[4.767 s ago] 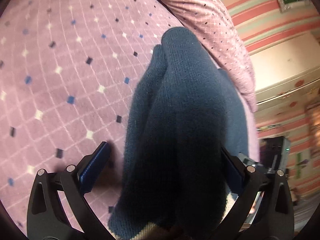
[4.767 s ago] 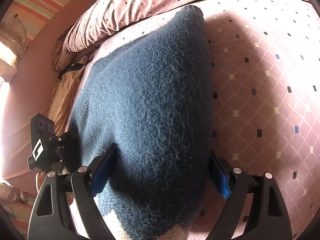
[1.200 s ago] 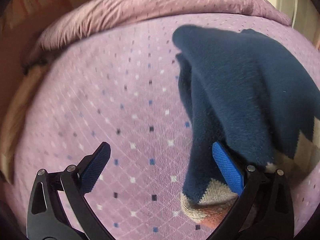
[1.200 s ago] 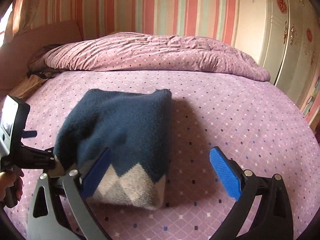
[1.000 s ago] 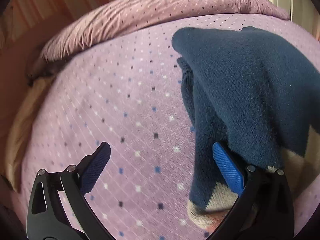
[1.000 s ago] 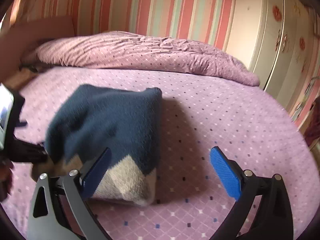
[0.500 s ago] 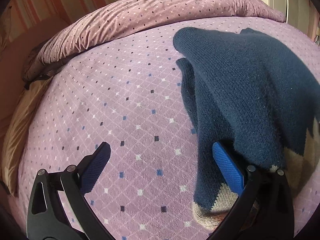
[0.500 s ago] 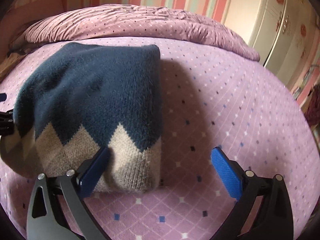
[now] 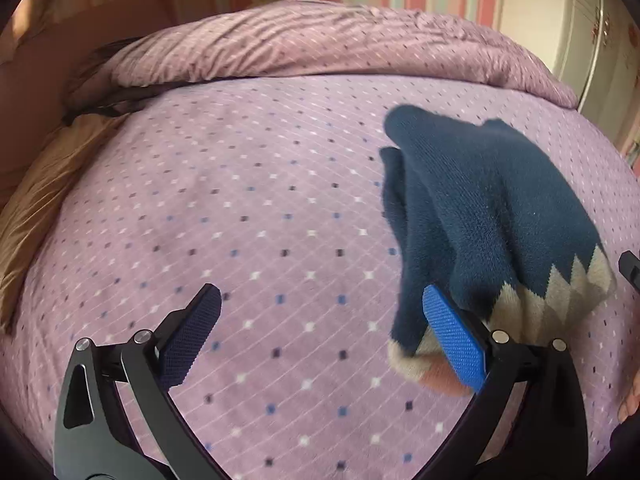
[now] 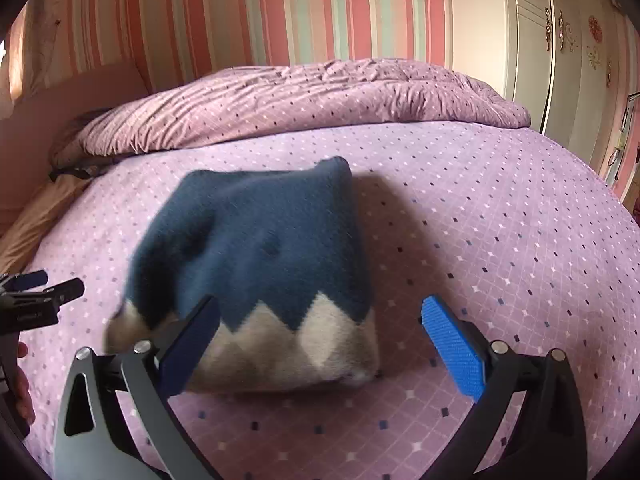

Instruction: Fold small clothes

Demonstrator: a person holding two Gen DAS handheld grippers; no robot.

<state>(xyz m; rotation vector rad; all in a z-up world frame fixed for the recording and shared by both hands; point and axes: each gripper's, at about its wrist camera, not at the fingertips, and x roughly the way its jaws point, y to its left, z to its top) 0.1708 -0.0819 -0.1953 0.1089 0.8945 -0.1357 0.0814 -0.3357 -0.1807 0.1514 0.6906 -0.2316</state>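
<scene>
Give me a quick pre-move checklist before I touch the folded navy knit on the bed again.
1. Left tool open and empty: ok.
2. Right tool open and empty: ok.
3. Navy knit resting on the purple bedspread, held by neither tool: ok.
4. Fold tidy: not ok; on the left side loose layers bulge out.
5. Patterned beige hem faces the tools, reachable: ok.
6. Layers aligned underneath: cannot tell, hidden.
</scene>
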